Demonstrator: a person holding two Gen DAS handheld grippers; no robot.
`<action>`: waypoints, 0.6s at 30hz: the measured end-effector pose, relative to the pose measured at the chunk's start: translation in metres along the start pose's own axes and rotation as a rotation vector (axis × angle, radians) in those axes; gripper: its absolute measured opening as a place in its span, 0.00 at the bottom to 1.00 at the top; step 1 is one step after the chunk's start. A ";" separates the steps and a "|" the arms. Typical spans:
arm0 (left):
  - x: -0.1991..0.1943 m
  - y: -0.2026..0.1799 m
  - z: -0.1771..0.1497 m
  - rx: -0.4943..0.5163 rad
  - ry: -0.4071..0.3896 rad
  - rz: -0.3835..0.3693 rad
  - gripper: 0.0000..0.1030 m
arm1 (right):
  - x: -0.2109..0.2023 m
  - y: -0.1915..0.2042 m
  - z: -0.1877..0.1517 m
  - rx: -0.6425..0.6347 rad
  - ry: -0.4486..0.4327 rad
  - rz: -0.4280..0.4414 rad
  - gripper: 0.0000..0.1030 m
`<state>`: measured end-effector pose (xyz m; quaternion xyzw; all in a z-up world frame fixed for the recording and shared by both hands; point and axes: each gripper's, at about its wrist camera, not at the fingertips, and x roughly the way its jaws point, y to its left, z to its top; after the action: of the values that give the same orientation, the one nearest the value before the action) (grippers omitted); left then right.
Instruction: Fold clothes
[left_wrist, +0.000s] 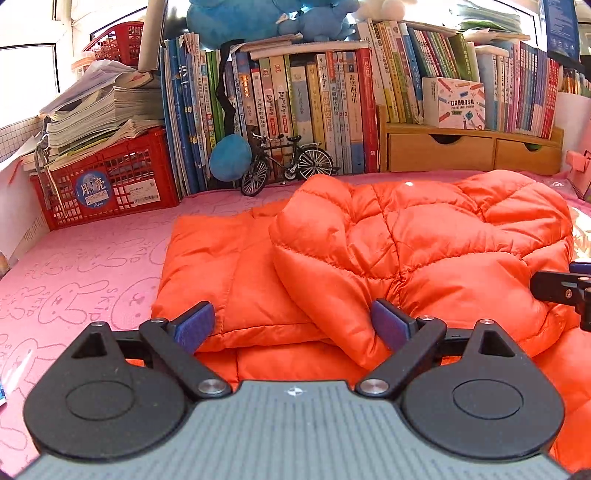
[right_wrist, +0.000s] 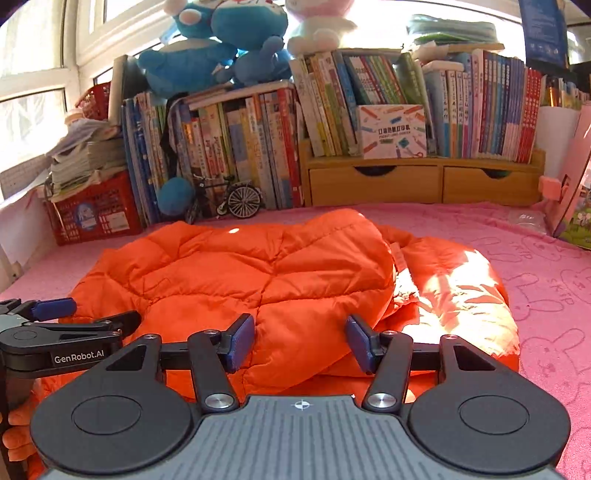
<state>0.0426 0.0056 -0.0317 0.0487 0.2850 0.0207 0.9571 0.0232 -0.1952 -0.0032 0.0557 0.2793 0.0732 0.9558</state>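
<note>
Two grippers poised low over an orange puffer jacket on a pink mat.

The left gripper (left_wrist: 293, 325) angles down with its blue-padded jaws spread wide around a folded edge of the jacket (left_wrist: 369, 251), not pinching it. The right gripper (right_wrist: 301, 343) stands about half open over a puffy fold; whether its pads touch the fabric is hard to tell. The jacket is glossy, quilted nylon, lying bunched mid-mat (left_wrist: 81, 266), which is embossed with rabbits and "SKIP". "GenRobot.AI" marks the left gripper's side. Behind stand a miniature bicycle (left_wrist: 286, 162), a red crate (left_wrist: 107, 184) and rows of books (left_wrist: 314, 110).
</note>
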 end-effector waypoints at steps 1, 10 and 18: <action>0.005 0.003 -0.001 -0.017 0.015 -0.011 0.94 | 0.006 -0.001 -0.003 0.009 0.022 -0.004 0.53; -0.016 0.024 -0.007 -0.125 0.051 -0.083 0.92 | 0.001 -0.008 -0.015 0.107 0.037 -0.002 0.52; -0.030 0.028 -0.004 -0.228 0.137 -0.362 0.85 | -0.022 -0.005 -0.027 0.285 0.043 0.352 0.22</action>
<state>0.0144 0.0317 -0.0158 -0.1130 0.3491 -0.1160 0.9230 -0.0094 -0.2020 -0.0143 0.2367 0.2932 0.1998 0.9045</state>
